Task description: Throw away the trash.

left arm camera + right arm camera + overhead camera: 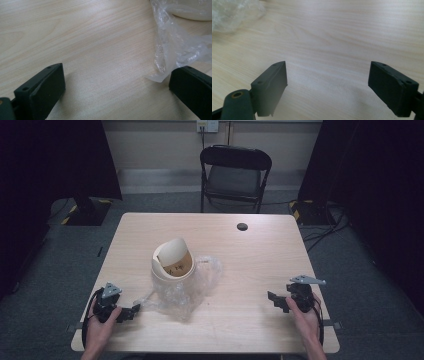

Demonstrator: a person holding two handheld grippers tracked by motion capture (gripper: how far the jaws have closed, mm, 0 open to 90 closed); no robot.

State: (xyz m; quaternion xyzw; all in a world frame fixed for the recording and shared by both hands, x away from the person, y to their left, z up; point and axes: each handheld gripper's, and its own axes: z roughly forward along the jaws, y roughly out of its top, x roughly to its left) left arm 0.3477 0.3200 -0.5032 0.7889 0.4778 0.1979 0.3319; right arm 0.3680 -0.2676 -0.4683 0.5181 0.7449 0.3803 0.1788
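Observation:
A small beige bin with a swing lid (172, 260) stands near the middle of the wooden table (260, 255). A clear plastic bag (182, 292) lies crumpled around and in front of the bin. My left gripper (131, 312) rests open at the front left of the table; a corner of the bag (172, 47) lies just beside its right jaw. The bin's base (190, 11) is at the top right of the left gripper view. My right gripper (276, 300) is open at the front right, with bare wood between its jaws. An edge of the bag (232, 12) sits far off in the right gripper view.
A black folding chair (235, 175) stands beyond the table's far edge. A round black cable cap (242, 226) is set into the tabletop at the back right. Cables lie on the floor at the right (325, 220).

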